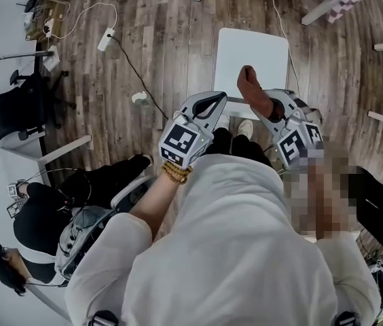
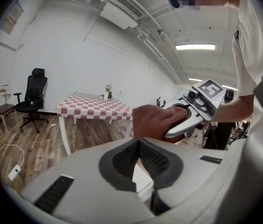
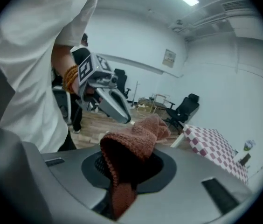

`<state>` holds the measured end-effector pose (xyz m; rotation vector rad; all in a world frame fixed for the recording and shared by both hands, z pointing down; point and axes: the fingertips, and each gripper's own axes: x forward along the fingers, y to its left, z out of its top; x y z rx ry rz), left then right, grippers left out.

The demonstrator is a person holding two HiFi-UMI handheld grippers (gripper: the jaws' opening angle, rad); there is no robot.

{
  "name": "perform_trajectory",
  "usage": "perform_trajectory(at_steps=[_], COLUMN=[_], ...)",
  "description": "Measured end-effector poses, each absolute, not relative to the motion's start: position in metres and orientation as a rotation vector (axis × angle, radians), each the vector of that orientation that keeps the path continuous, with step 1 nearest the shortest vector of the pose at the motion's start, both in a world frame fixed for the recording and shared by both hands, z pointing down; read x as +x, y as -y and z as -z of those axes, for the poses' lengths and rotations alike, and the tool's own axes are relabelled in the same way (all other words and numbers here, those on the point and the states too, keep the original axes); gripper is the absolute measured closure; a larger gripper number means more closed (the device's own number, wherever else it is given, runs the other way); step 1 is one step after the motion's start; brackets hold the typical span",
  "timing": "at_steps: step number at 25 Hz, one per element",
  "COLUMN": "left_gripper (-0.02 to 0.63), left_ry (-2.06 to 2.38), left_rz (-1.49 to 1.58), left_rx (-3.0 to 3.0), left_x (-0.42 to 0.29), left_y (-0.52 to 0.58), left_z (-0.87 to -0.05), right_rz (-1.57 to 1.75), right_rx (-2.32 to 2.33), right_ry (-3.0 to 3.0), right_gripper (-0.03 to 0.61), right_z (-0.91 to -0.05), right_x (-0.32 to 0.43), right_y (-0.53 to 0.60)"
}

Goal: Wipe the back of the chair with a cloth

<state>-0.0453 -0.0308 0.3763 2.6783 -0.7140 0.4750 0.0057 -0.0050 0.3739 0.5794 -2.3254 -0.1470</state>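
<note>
Right gripper view: right tongs (image 3: 129,164) are clamped on the cloth (image 3: 138,136). It's brown knit, bunched up, and sticks out past the tips. Head view: the cloth is over the near edge of the white chair (image 1: 252,49), with the right tongs just on its near side. Left tongs (image 1: 212,100) sit just left of the cloth, not touching it. Left gripper view: the tips are closed together with nothing gripped.

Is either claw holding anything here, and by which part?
The right claw is shut on the brown cloth, pinching it near one end, with the bunched bulk sticking out past the tips. The left claw is shut and empty.
</note>
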Motion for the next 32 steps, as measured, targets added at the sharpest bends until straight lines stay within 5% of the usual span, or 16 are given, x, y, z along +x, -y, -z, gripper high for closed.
perform_trajectory(at_steps=[16,32], left_gripper=[0.583,0.583], left_ry=[0.632,0.613], left_rz=[-0.638,-0.657], left_rx=[2.535,2.474], left_x=[-0.058,-0.056], left_y=[0.038,0.032], left_z=[-0.448,-0.474], right_rz=[0.300,0.232], right_rx=[-0.370,-0.754], right_ry=[1.913,1.753], right_gripper=[0.499,0.500], right_z=[-0.563,-0.693], right_x=[-0.019,-0.013], right_y=[-0.014,-0.035])
